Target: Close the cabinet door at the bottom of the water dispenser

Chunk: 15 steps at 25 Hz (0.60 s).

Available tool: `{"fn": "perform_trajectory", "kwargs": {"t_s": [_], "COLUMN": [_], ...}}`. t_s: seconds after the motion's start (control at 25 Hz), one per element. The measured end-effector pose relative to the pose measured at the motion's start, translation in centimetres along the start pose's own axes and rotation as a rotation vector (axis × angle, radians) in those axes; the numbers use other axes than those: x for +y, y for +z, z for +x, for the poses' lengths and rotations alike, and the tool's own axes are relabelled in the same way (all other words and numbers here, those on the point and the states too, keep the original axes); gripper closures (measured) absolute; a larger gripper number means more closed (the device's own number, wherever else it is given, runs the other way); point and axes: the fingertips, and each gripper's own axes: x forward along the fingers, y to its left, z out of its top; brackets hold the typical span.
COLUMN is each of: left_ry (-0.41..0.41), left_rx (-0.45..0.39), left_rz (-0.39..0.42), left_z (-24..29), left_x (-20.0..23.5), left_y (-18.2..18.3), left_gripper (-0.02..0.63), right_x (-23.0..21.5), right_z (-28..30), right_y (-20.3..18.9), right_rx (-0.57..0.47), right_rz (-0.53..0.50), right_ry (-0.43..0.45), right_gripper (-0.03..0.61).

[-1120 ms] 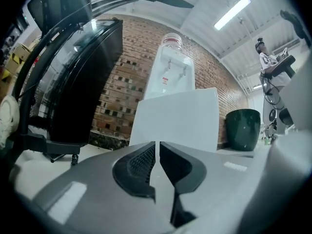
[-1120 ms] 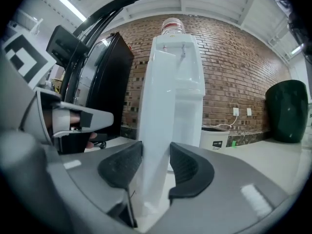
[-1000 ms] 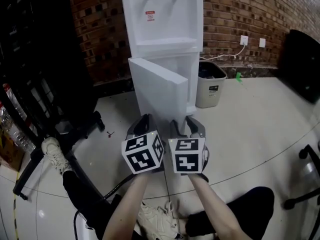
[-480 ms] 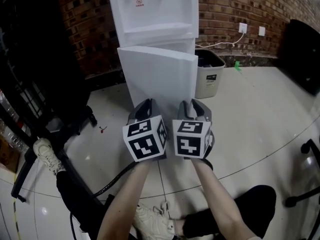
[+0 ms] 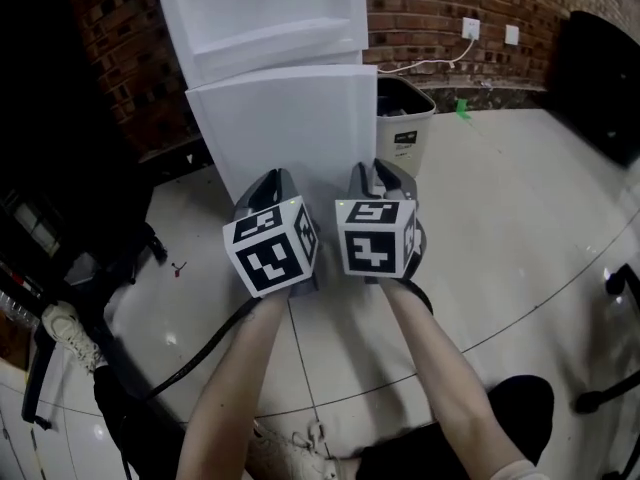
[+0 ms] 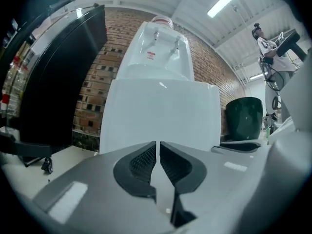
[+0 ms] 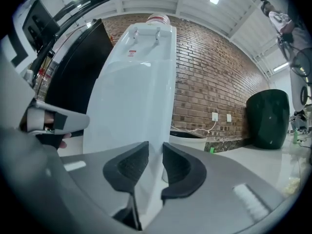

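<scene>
The white water dispenser [image 5: 260, 18] stands against the brick wall. Its bottom cabinet door [image 5: 285, 128] lies nearly flush with the body. Both grippers point level at the door's lower front, side by side. My left gripper [image 5: 268, 180] is shut, with only a thin slit between its pads [image 6: 146, 160] and nothing in them. My right gripper [image 5: 378, 173] is closing, a clear gap still between its pads [image 7: 178, 165], which hold nothing. The door [image 6: 161, 111] fills both gripper views, and in the right gripper view its right edge [image 7: 168, 121] lines up with the gap. Whether the tips touch the door is hidden.
A grey waste bin [image 5: 405, 128] stands just right of the dispenser, under a wall socket [image 5: 470, 28] with a white cable. A black chair base [image 5: 80, 268] and dark racks are at the left. Another chair's castors [image 5: 620, 283] sit at the right edge. The floor is glossy tile.
The door has swung from half open to almost flat against the dispenser. Both grippers have moved forward together towards it, staying side by side.
</scene>
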Motion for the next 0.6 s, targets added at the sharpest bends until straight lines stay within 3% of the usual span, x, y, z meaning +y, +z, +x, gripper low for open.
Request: {"fn": "perform_trajectory", "kwargs": {"t_s": [0.36, 0.6], "left_ry": [0.061, 0.099], "left_rx": [0.047, 0.011], "left_rz": [-0.099, -0.059], "left_z": [4.9, 6.7], "left_x": [1.4, 3.4], "left_y": [-1.8, 0.1], "left_gripper": [0.589, 0.589], "right_x": [-2.1, -2.7], "right_z": [5.3, 7.7], "right_y": [0.0, 0.2], "right_rx": [0.035, 0.036], "right_rz": [0.063, 0.100], "right_ry": [0.055, 0.067], "right_gripper": [0.497, 0.522]}}
